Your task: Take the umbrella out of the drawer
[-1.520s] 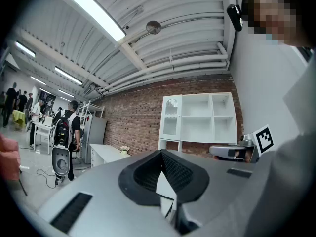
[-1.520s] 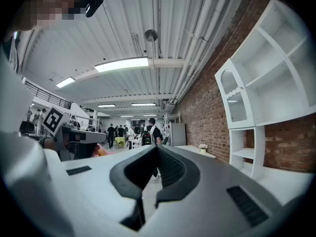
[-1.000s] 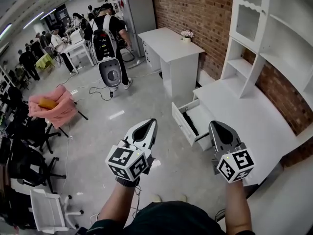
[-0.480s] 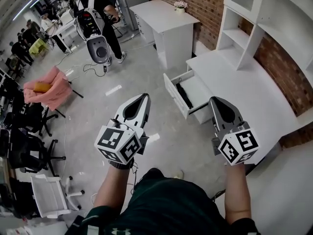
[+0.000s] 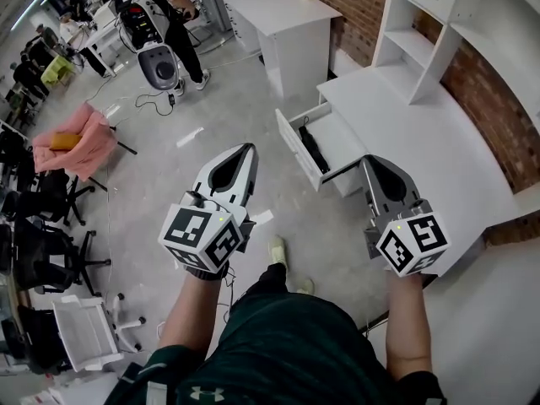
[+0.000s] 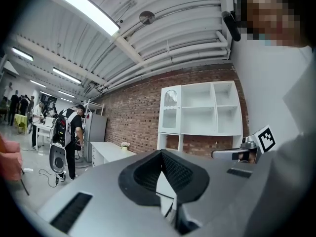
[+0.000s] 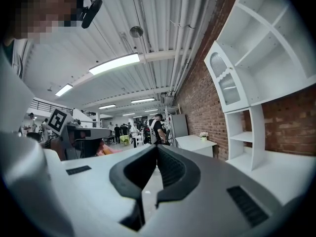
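Note:
The white desk (image 5: pixel 422 142) has one drawer (image 5: pixel 297 148) pulled open toward the floor. A slim black umbrella (image 5: pixel 313 149) lies lengthwise inside it. My left gripper (image 5: pixel 248 147) is held level over the floor, left of the drawer front, shut and empty; its tips meet in the left gripper view (image 6: pixel 160 152). My right gripper (image 5: pixel 368 159) is level too, just at the near right of the drawer beside the desk edge, shut with nothing in it (image 7: pixel 157 147). Neither touches the drawer or the umbrella.
A white shelf unit (image 5: pixel 426 24) stands on the desk against the brick wall. A second white desk (image 5: pixel 287 7) with a flower pot is farther off. A person with a backpack (image 5: pixel 156 7), a pink-draped chair (image 5: pixel 76 142) and office chairs (image 5: pixel 42 251) stand at the left.
Both grippers have come closer to the desk and sunk a little. The open drawer now lies nearer, between their tips. Both stay shut.

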Motion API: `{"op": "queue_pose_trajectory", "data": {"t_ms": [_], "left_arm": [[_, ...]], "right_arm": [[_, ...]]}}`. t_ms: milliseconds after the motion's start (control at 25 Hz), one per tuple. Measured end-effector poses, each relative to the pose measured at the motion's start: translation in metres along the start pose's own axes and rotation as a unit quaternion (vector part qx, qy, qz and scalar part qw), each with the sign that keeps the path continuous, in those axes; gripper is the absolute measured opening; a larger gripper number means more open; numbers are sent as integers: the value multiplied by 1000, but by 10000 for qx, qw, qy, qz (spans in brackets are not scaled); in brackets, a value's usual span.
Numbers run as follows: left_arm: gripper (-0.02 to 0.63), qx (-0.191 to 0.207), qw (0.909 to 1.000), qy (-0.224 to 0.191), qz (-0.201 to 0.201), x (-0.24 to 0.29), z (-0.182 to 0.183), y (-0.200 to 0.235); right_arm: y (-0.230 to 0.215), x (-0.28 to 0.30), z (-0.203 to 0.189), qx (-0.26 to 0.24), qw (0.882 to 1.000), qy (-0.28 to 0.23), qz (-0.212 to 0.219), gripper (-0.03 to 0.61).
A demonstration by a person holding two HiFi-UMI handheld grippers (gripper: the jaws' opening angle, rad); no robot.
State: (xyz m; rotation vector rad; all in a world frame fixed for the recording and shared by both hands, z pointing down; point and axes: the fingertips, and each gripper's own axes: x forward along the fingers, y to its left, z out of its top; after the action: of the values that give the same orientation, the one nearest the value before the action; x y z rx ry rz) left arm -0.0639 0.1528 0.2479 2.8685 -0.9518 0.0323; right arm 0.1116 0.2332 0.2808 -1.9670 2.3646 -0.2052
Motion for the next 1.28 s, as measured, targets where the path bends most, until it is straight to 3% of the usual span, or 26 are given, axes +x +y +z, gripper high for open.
{"op": "queue_pose_trajectory", "data": {"t_ms": [320,840,1280], "left_arm": [[6,-104,9999,37,-117,53,-10,40],[6,-209,9986,239,-423,151,-31,151],[6,-335,9972,422,-516,192,-54,222]], "right_arm": [[-25,52,-17,-10,9994,310,-160,3],[-54,184,-55,67,9944,926,-512,5],[-66,260,-90,102,9874,1428,-672,5]]}}
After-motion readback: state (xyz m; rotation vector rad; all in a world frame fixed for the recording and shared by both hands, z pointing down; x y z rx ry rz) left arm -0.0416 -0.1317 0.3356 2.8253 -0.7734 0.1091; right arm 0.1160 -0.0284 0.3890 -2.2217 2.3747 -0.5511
